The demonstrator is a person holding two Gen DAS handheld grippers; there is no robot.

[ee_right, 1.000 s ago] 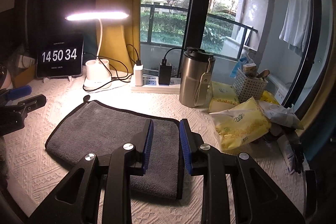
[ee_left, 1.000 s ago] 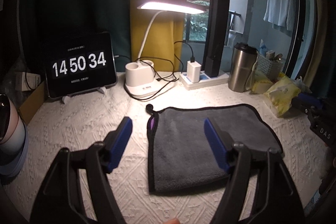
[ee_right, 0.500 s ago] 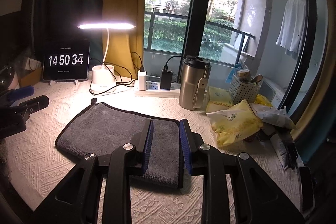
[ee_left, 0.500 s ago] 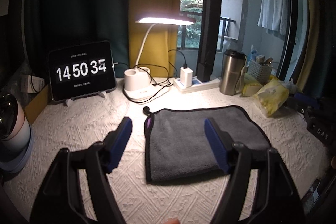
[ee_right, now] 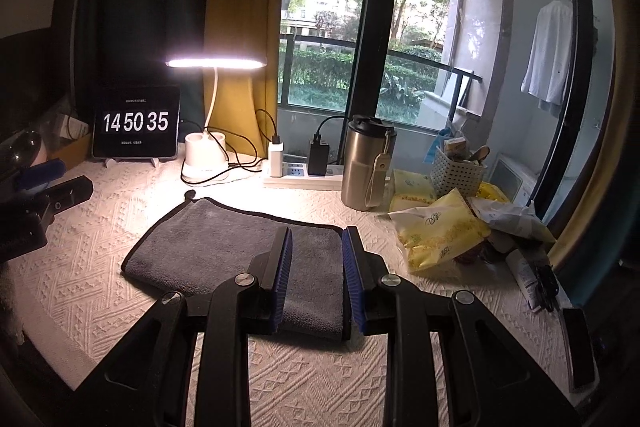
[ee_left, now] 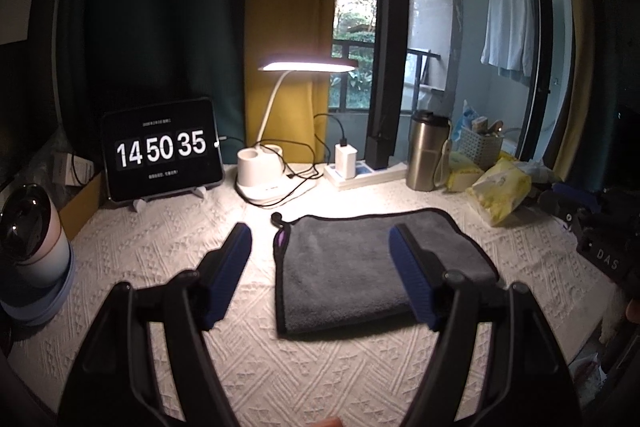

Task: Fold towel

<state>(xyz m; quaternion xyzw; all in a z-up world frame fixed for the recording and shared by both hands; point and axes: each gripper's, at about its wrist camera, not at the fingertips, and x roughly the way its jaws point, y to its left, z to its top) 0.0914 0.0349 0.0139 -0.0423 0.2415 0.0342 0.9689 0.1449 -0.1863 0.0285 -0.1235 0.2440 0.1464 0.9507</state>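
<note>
A white slotted basket (ee_right: 458,169) stood at the far right of the table, holding small packets and what looked like a wooden utensil; its other contents could not be made out. Left of it stood a steel tumbler (ee_right: 366,163) with its lid on, so nothing inside was visible. The lamp base (ee_left: 260,167) carried a cup-shaped well whose interior could not be seen. The grey towel (ee_left: 360,267) lay folded flat on the white textured tablecloth (ee_left: 160,243), near the table's middle, with its hanging loop at the far left corner. The left gripper (ee_left: 320,279) was held above the cloth with its blue pads wide apart, clamped on nothing, one pad over bare cloth and the other over the towel. The right gripper (ee_right: 316,277) was held over the towel's near right end, its pads a narrow gap apart and gripping nothing. Compared with one second earlier, both grippers had drawn back and upward, the towel had kept its position, and the tablet clock (ee_right: 136,123) had advanced from 14:50:34 to 14:50:35.
</note>
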